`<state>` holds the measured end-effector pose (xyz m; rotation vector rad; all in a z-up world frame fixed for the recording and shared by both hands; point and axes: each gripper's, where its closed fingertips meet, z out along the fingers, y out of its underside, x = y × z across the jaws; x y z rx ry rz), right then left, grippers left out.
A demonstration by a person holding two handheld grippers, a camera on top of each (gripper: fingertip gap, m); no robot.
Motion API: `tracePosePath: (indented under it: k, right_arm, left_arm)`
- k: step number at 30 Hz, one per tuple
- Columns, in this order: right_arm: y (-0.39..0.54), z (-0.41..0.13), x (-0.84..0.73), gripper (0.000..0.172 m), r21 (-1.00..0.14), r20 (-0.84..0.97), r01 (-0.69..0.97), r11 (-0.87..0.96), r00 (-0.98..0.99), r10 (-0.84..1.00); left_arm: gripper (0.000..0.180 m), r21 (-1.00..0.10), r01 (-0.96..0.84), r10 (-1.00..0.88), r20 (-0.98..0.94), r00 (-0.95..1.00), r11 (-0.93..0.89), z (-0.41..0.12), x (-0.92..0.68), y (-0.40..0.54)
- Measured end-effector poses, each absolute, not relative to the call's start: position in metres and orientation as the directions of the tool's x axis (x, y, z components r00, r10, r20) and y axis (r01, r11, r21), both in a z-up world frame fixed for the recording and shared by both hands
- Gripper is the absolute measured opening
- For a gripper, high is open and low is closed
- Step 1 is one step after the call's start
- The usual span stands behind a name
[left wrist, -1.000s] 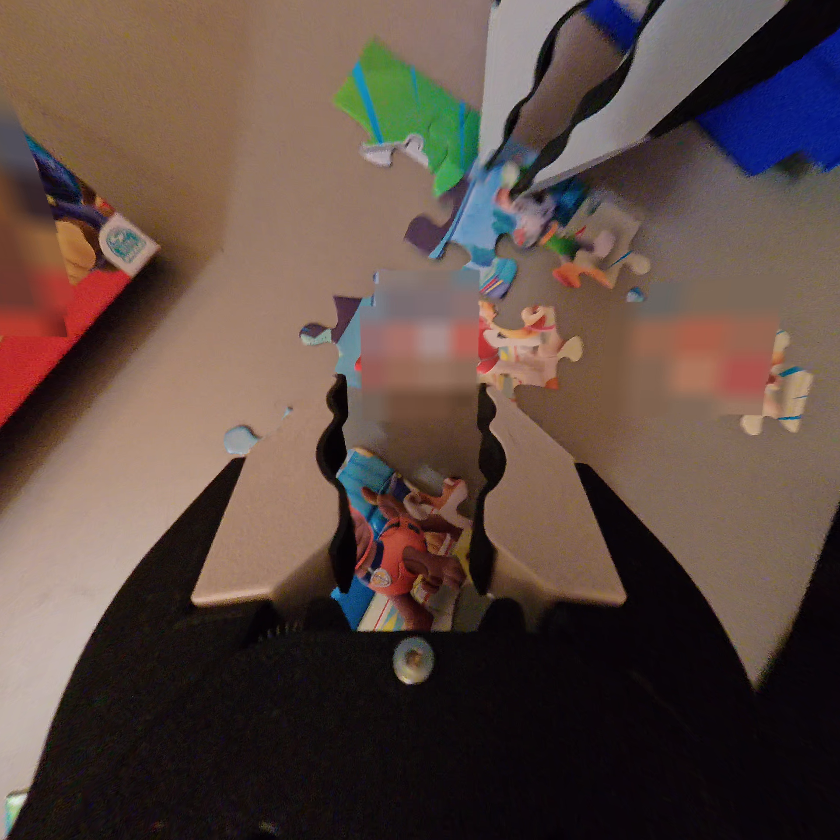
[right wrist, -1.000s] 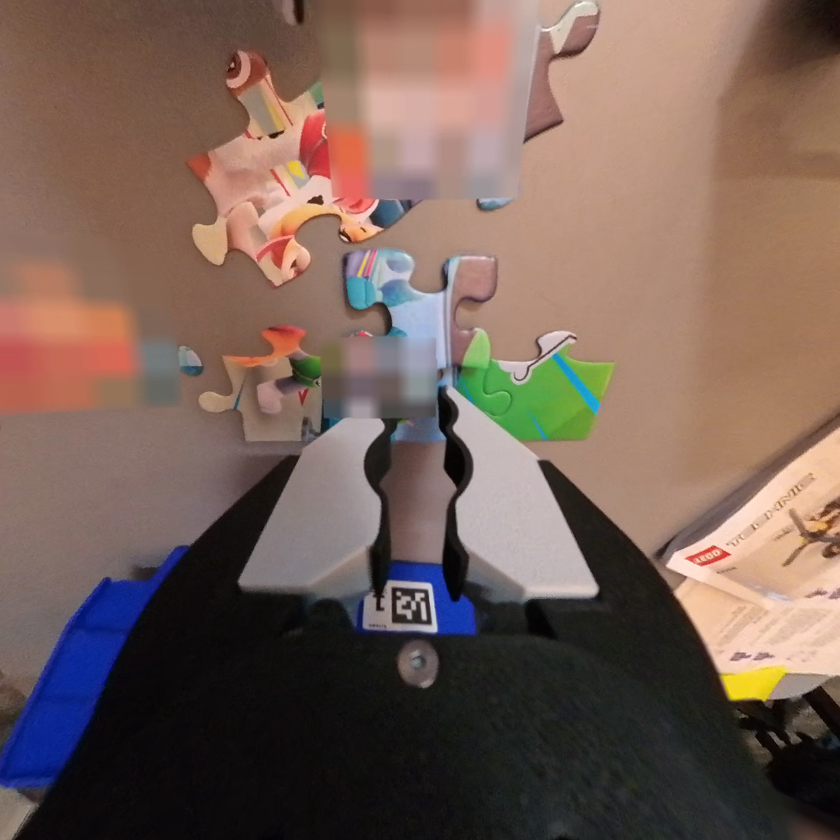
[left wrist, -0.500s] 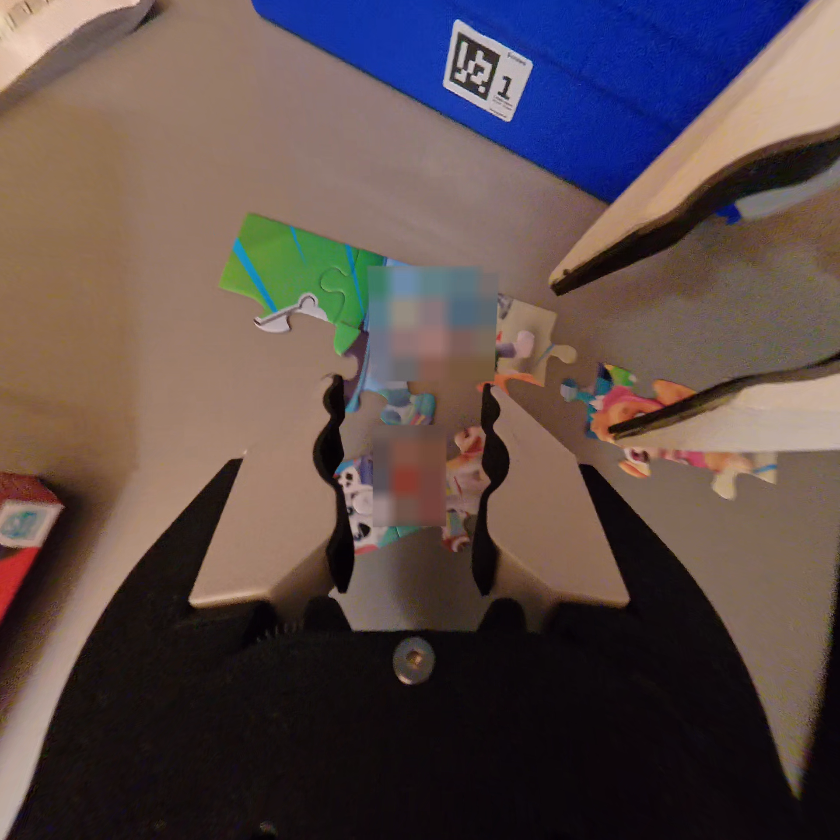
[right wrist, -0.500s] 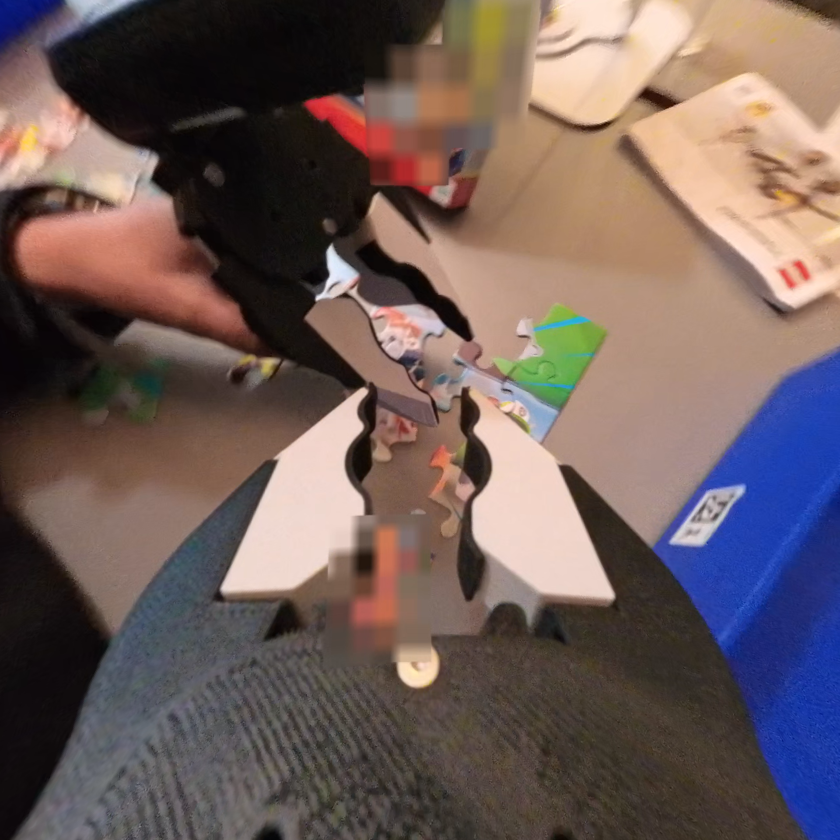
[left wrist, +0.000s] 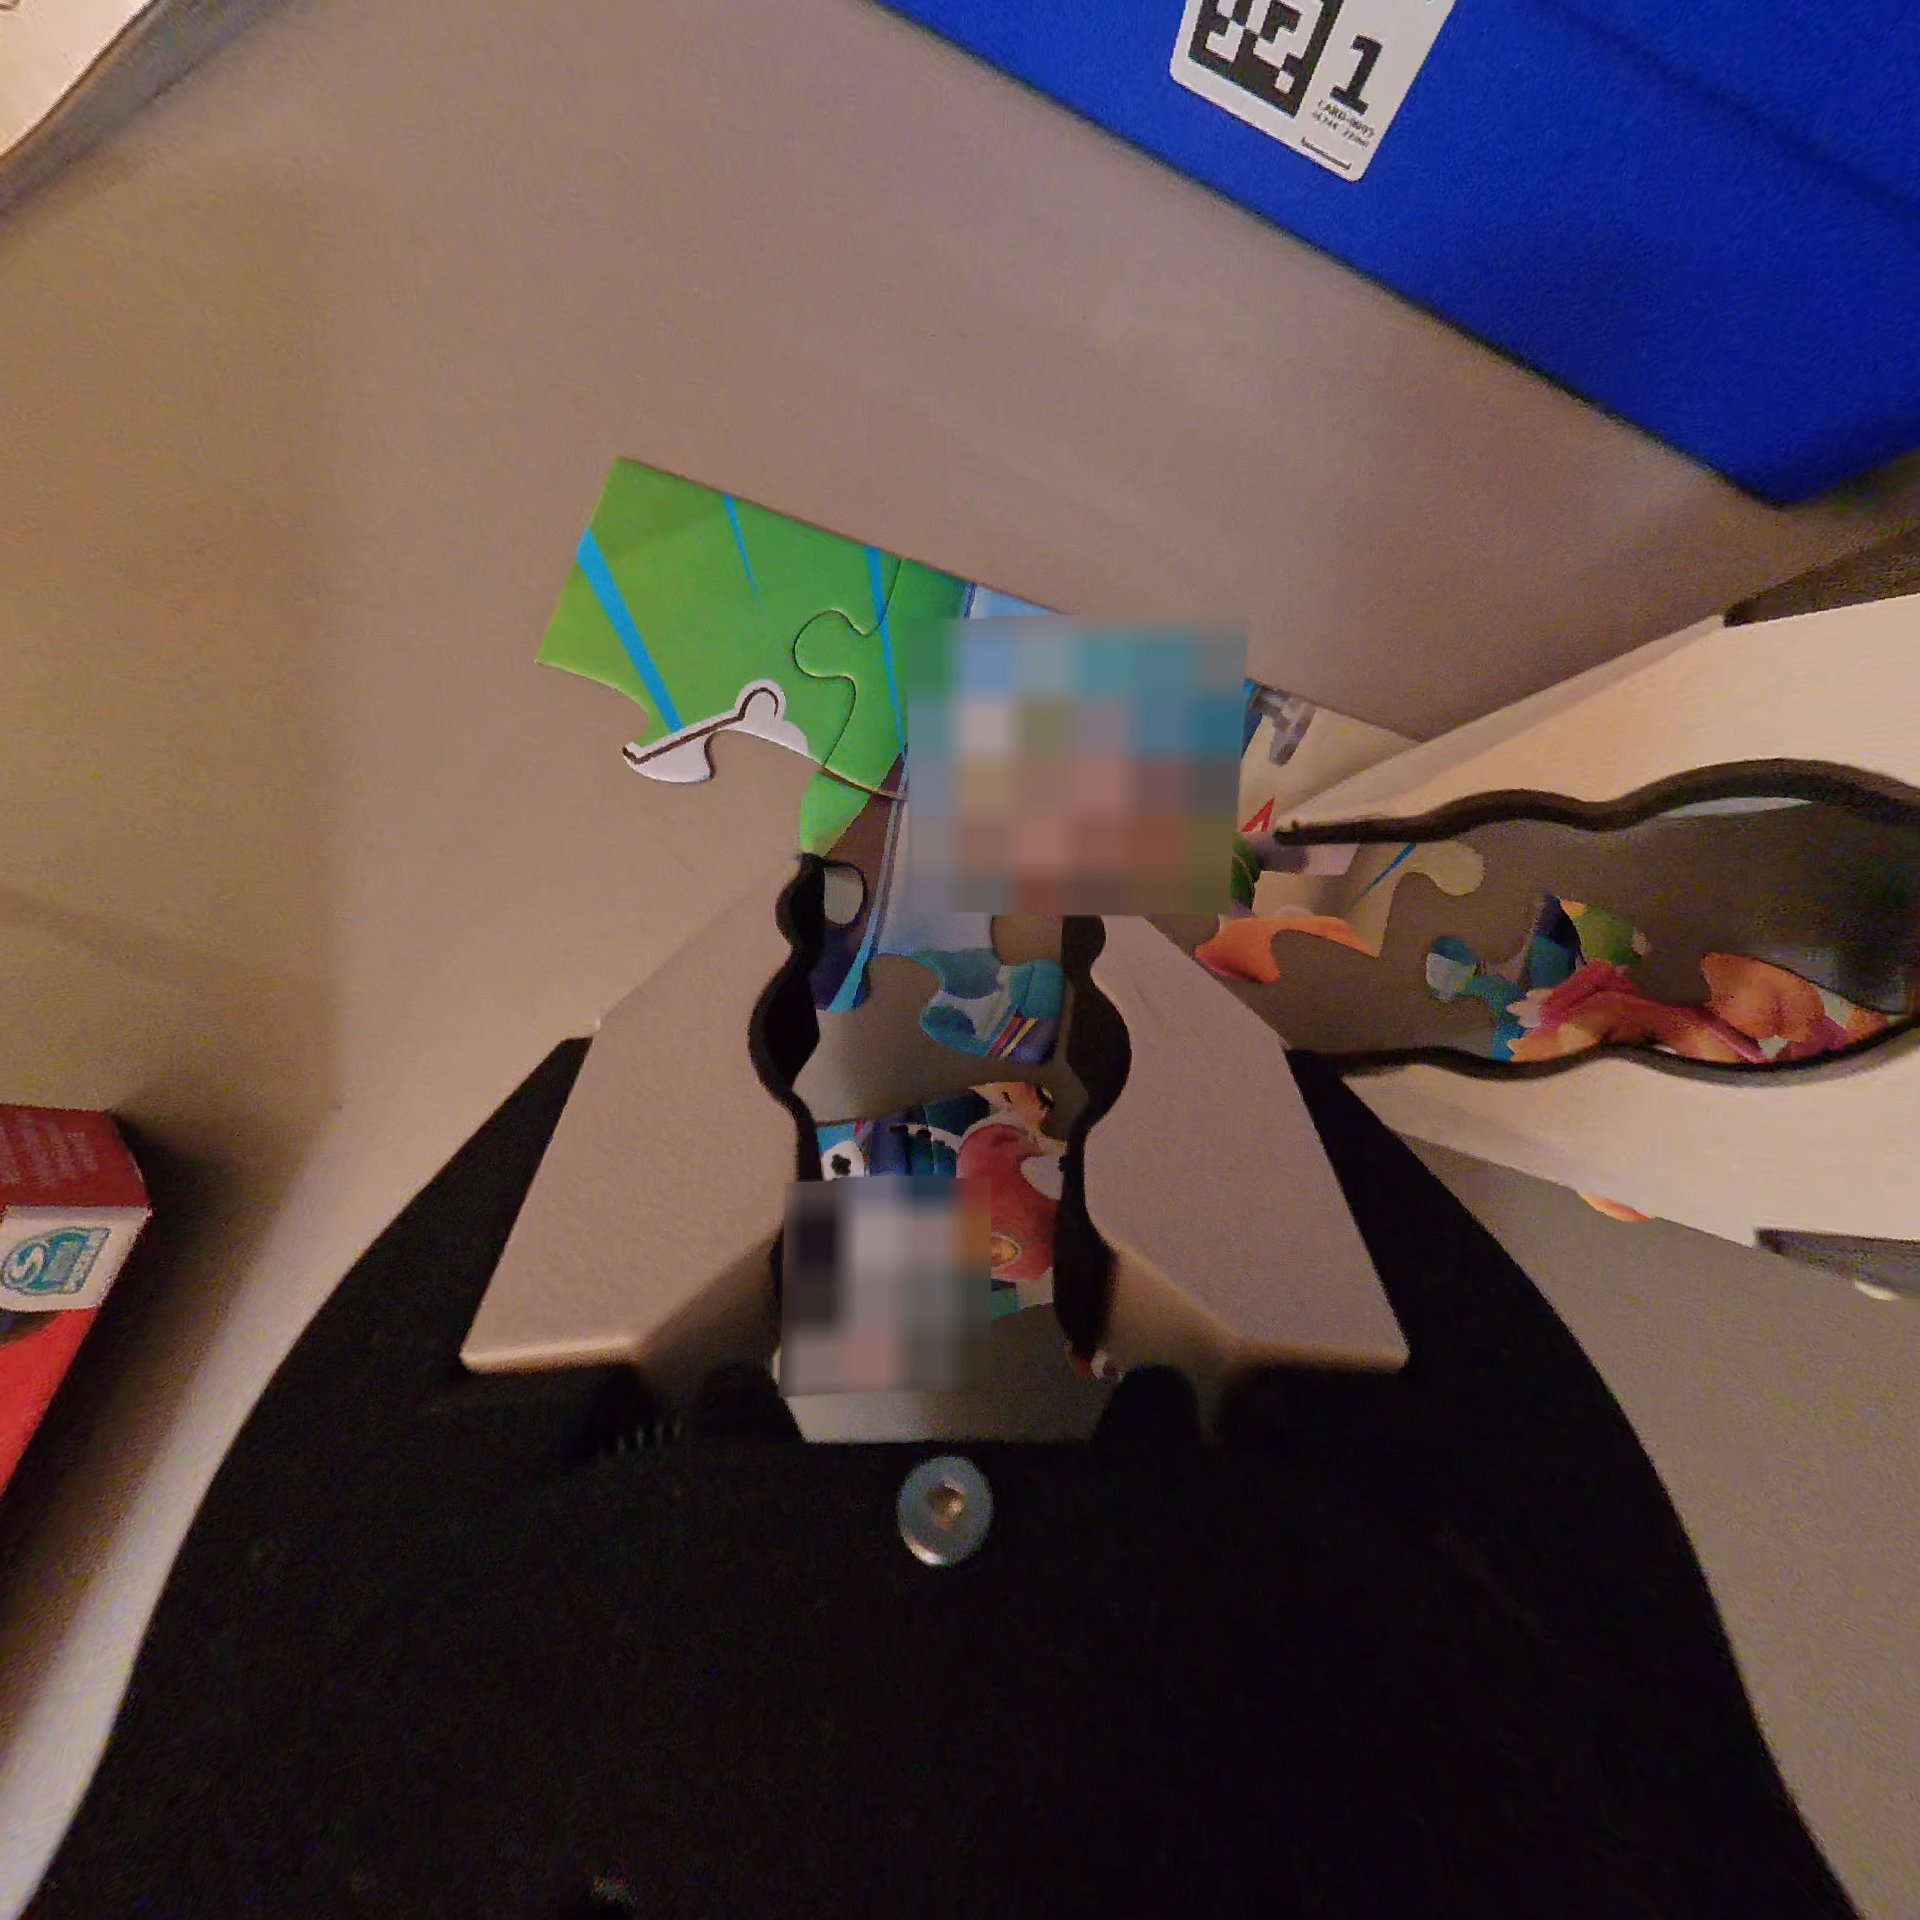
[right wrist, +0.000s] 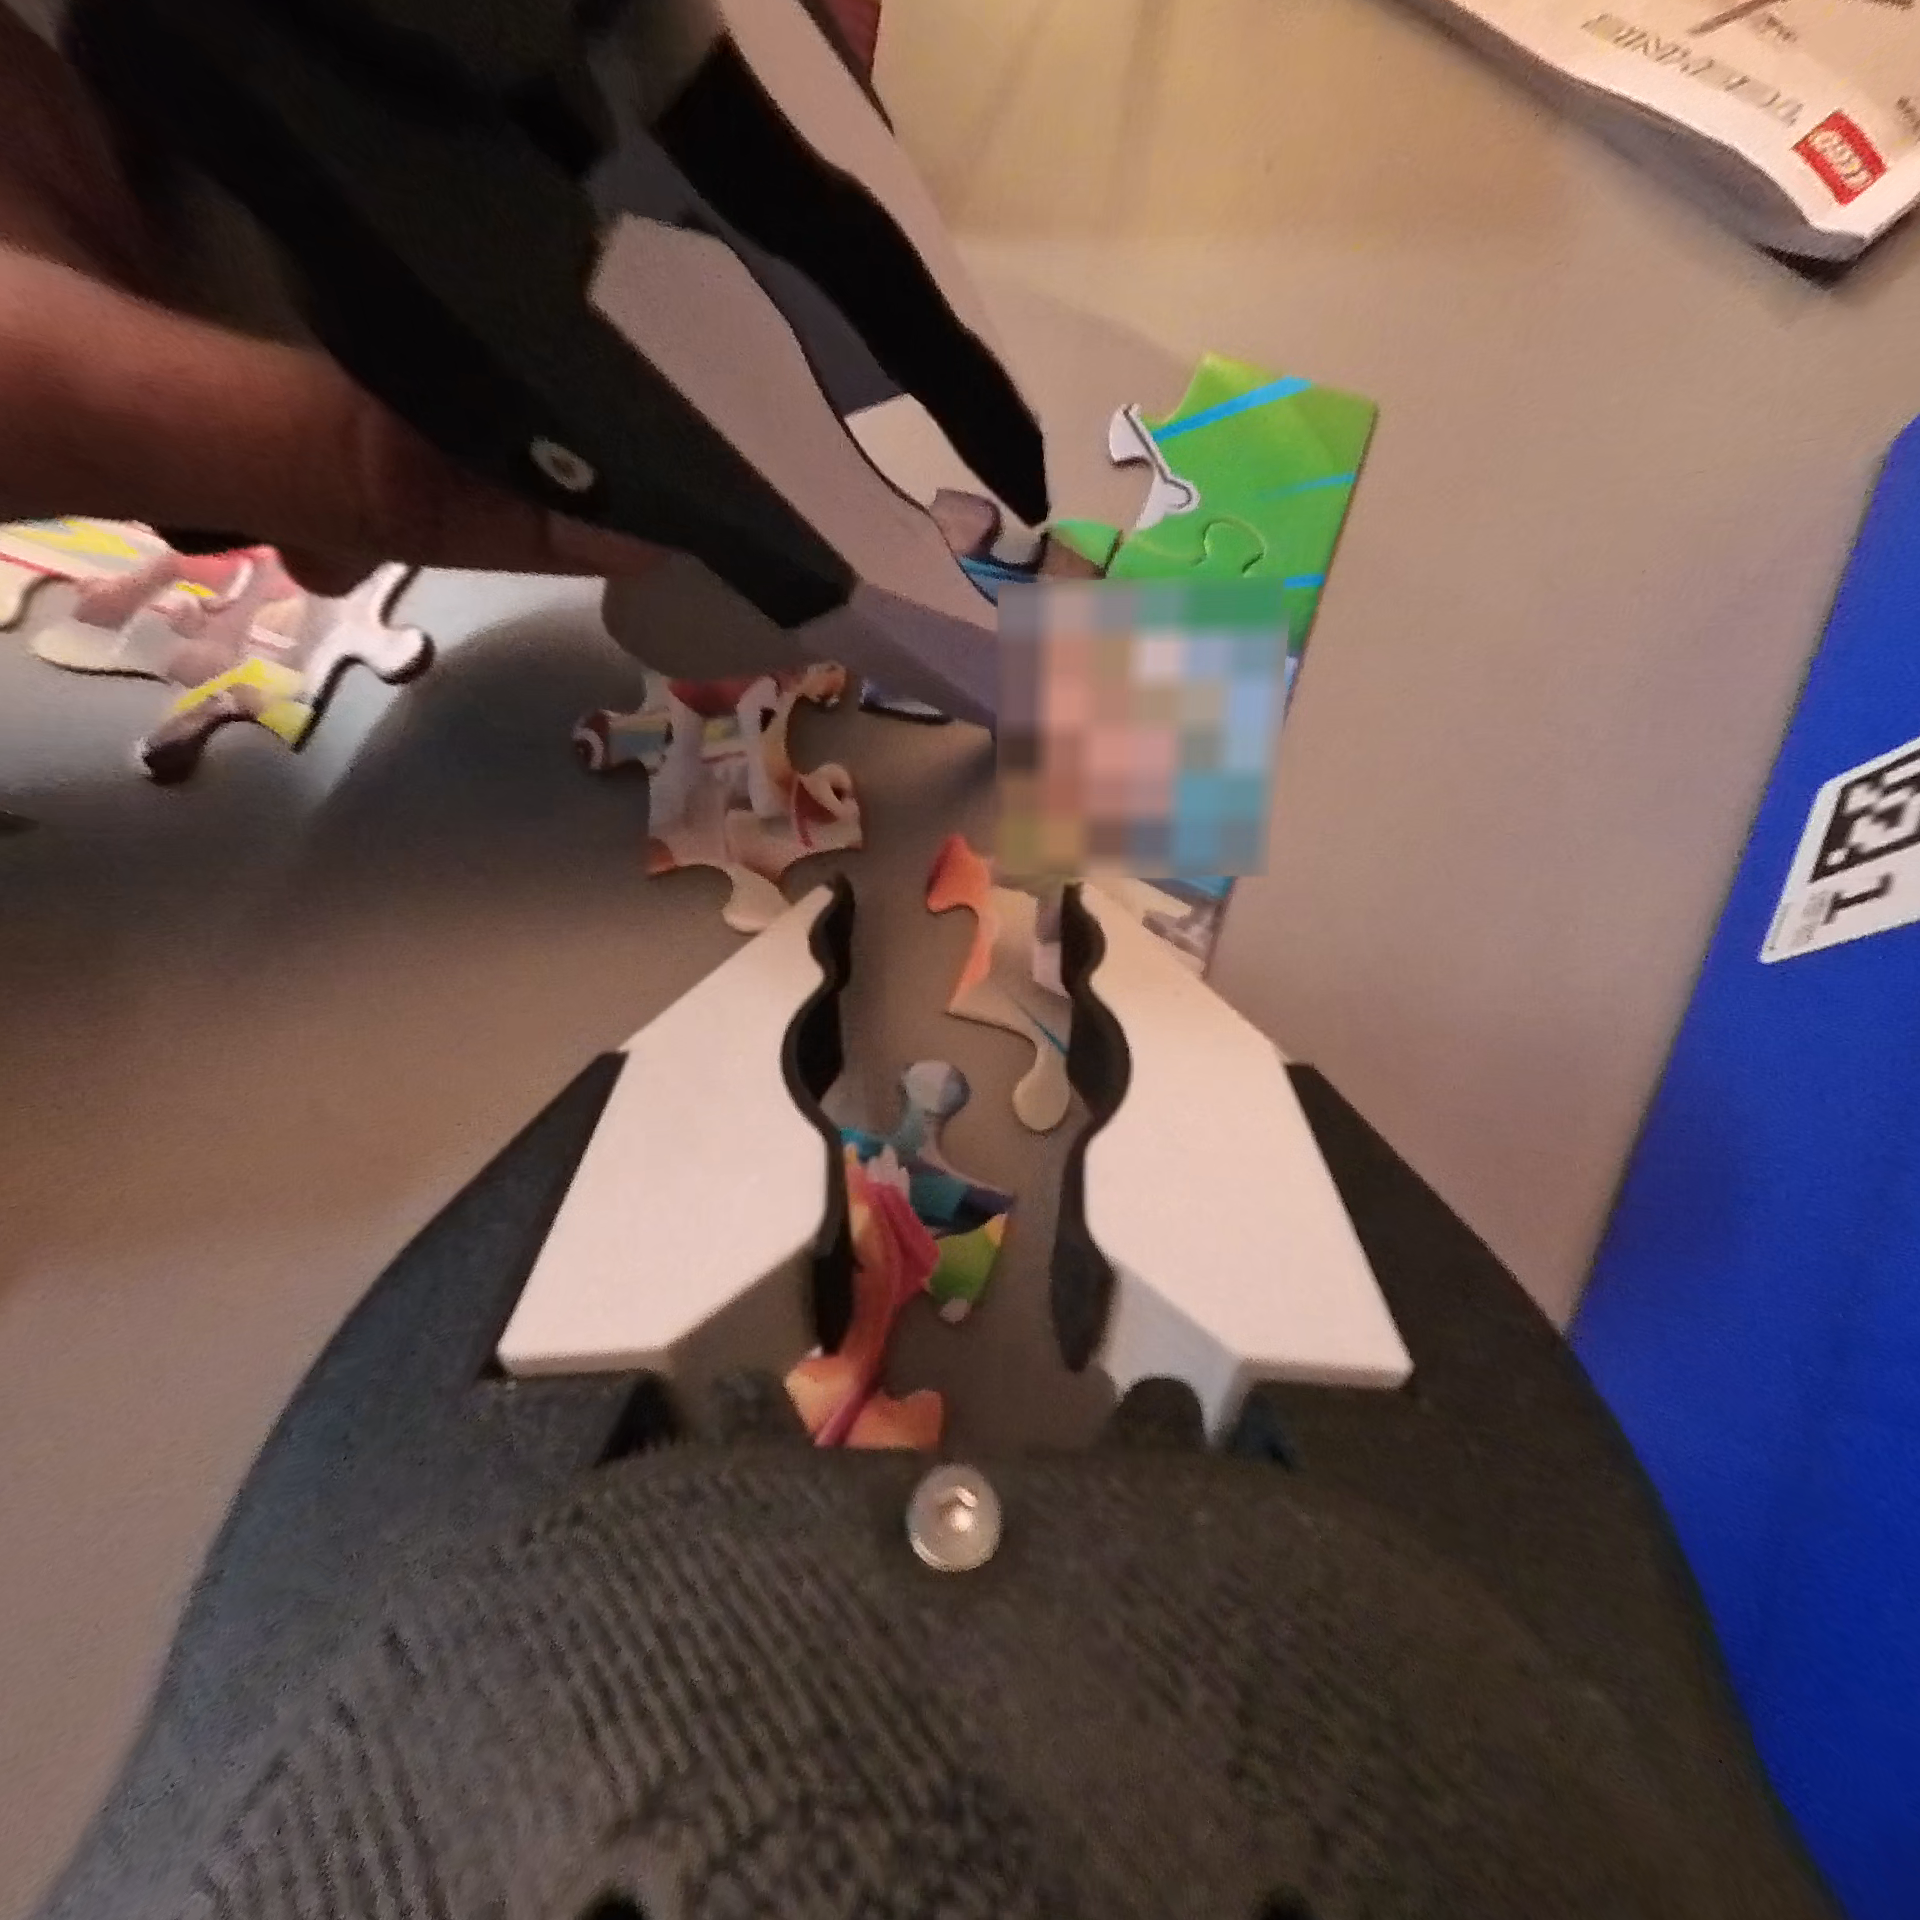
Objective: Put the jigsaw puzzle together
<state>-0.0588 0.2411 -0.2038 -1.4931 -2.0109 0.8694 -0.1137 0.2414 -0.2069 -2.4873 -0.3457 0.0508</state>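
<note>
Broad beige tabletop (left wrist: 312,520) beneath everything. Along the far edge, a big blue bin (left wrist: 1662,260) bearing a white coded sticker (left wrist: 1304,73); seen again down the right side from the right wrist (right wrist: 1787,1039). Stapled printed booklet (right wrist: 1683,114) off in a far corner. Red box (left wrist: 52,1247) at the left edge of the left wrist view.

Near the middle, a joined run of puzzle pieces: green pieces (left wrist: 717,634) locked together, continuing into blue and picture-covered pieces partly under a mosaic patch. Same cluster from the other side (right wrist: 1257,488).

Left gripper (left wrist: 940,914) low over the table, jaws moderately apart, nothing clamped; tips just at the near edge of the joined run, with a blue-patterned tab (left wrist: 987,997) and a loose cartoon piece (left wrist: 997,1153) lying flat on the table in the gap, pads not pressing either. Hand (right wrist: 208,436) behind that gripper visible from the right wrist.

Right gripper (right wrist: 956,914) likewise moderately open and clamping nothing; entering the left view from the right, tips close to the joined run. Between its fingers on the table, a loose orange-and-teal piece (right wrist: 914,1226) and a cream piece with an orange edge (right wrist: 1008,977).

Farther left, a pale red-and-white loose piece (right wrist: 738,769) and a pink-and-yellow loose piece (right wrist: 208,644).
</note>
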Motion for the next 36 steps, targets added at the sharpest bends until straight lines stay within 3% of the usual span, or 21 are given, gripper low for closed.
tracePosePath:
  k: [7,12,17,23,36]
  right_arm:
    - [0.242,-0.205,-0.057,0.039,-0.748,-0.055,0.647,0.151,-0.286,0.957]
    - [0.244,-0.205,-0.056,0.043,-0.748,-0.05,0.647,0.152,-0.284,0.958]
    - [0.245,-0.205,-0.055,0.043,-0.747,-0.052,0.647,0.155,-0.288,0.956]
    - [0.246,-0.204,-0.054,0.043,-0.75,-0.062,0.645,0.149,-0.292,0.954]
    - [0.246,-0.205,-0.054,0.041,-0.746,-0.048,0.644,0.17,-0.307,0.951]
  left_arm:
    - [0.043,-0.56,0.236,0.249,0.055,0.967,-0.794,-0.207,-0.112,0.238]
    - [0.044,-0.596,0.217,0.228,0.058,0.972,-0.773,-0.201,-0.113,0.246]
    - [0.01,-0.597,0.21,0.207,0.076,0.975,-0.774,-0.205,-0.112,0.253]
    - [0.001,-0.585,0.213,0.188,0.105,0.977,-0.783,-0.207,-0.109,0.258]
    - [0.008,-0.588,0.232,0.195,0.127,0.972,-0.774,-0.204,-0.112,0.262]
